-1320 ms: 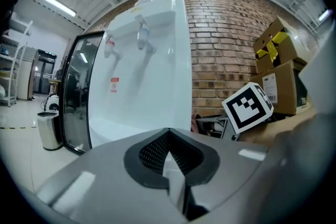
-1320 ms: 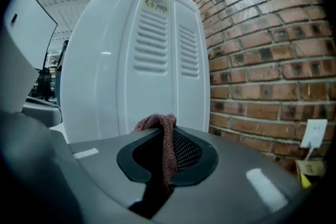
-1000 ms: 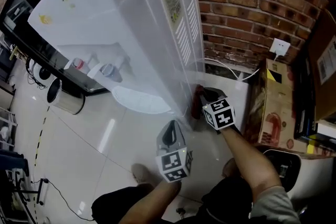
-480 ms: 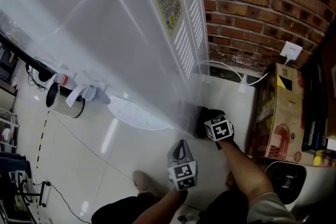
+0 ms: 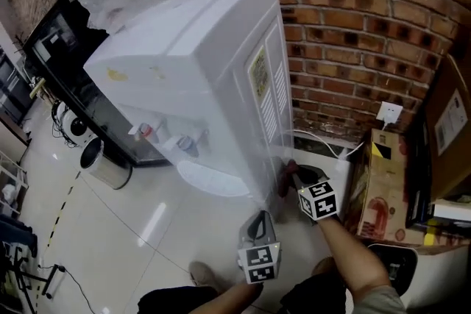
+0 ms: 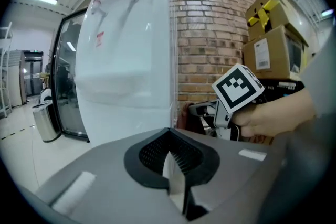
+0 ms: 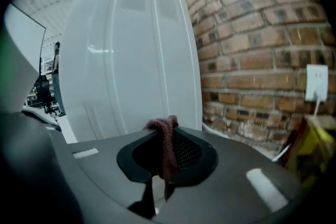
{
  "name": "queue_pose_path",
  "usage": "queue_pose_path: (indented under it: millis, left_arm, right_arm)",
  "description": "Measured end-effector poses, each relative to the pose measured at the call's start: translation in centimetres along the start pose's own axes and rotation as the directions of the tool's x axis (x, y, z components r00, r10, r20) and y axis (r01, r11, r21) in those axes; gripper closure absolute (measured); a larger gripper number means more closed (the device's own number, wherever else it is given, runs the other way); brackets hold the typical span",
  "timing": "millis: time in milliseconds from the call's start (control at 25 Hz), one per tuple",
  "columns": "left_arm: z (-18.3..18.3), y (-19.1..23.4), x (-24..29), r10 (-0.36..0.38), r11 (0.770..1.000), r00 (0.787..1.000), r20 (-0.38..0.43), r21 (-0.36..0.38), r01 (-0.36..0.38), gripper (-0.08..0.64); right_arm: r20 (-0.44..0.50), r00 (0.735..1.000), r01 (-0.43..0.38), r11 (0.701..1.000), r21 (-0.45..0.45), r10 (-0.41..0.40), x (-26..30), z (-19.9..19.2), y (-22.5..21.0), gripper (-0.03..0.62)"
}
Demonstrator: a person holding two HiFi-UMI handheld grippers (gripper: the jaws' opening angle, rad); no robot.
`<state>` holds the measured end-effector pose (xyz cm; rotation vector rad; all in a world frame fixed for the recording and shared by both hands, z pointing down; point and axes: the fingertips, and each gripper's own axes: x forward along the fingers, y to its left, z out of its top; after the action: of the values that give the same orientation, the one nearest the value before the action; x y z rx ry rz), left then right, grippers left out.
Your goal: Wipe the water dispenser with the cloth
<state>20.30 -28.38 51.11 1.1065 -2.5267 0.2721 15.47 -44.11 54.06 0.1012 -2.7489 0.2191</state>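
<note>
- The room has a red brick wall (image 5: 353, 48) and a shiny pale floor (image 5: 132, 232).
- The big white water dispenser (image 5: 199, 77) stands tall on that floor, with its back close to the brick wall.
- The cloth (image 7: 164, 139) is small and dark red. It sits down low, right beside the bottom of the dispenser's side, near its back corner.
- The right gripper (image 5: 293, 174) is pinching the cloth tight, and a bit of cloth pokes up above its jaws.
- This gripper points at the dispenser's side, and the white side rises high above it. It is not clear if the cloth is touching the side yet.
- The left gripper (image 5: 257, 223) has its jaws close together with nothing in them. It hangs a little farther out from the dispenser, so the right gripper is the nearer one.
- The side is long from bottom to top, so the next wipe likely needs to go upward from where the cloth is.
</note>
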Motion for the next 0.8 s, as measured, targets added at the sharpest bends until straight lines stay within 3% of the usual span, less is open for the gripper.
queue_pose_path:
  millis: [160,440,600,800]
  left_arm:
    - [7.8,-1.3,-3.1,-0.030,0.999,0.997,0.064,0.030,0.028,0.560]
    - [22.0,1.2,-8.3,0.032,0.999,0.973,0.228,0.028,-0.040,0.560]
    - [28.3,2.3,-10.5,0.057,0.997,0.954,0.295,0.023,-0.067,0.560]
    - [36.0,1.6,-13.4,0.026,0.999,0.918,0.395,0.032,-0.042,0.560]
  right_arm:
    - [0.222,0.975,0.026,0.999,-0.034,-0.018,-5.4,13.6,-0.4,0.549]
    - [0.481,0.877,0.083,0.984,-0.155,0.002,-14.0,35.2,1.4,0.549]
    - [0.530,0.848,0.099,0.977,-0.187,0.016,-16.0,42.5,2.4,0.549]
    - [0.556,0.831,0.140,0.970,-0.196,-0.007,-16.5,47.9,2.3,0.549]
